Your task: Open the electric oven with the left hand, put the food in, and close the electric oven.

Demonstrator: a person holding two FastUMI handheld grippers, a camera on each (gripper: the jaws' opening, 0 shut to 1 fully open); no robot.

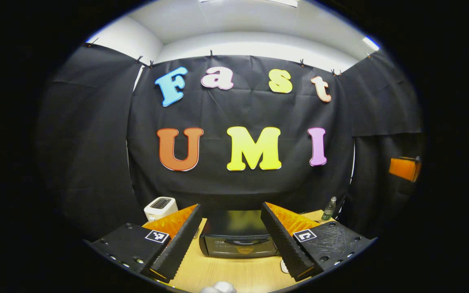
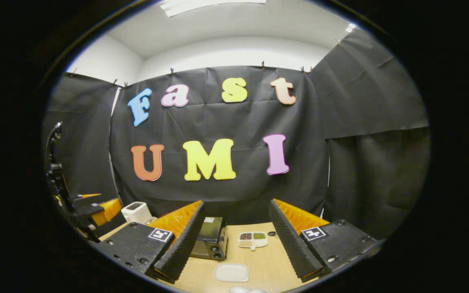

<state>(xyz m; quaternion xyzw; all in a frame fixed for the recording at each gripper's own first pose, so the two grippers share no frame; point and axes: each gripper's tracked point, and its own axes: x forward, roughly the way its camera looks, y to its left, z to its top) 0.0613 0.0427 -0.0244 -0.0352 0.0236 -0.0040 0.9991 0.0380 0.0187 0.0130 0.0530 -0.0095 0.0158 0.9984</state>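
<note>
Both tools, left tool (image 1: pixel 230 238) and right tool (image 2: pixel 236 240), hung released above the bench (image 2: pixel 267 260). The closed oven (image 1: pixel 236 240) sat at twelve o'clock between the left fingers; a white plate (image 2: pixel 231 272) lay at six.

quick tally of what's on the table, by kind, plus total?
Electric oven: 1
Toaster: 1
Bottle: 1
Divided snack tray: 1
Empty white plate: 1
Small dark ring-like item: 1, too small to name
White food item at the near table edge: 1, cropped
Total: 7
</note>
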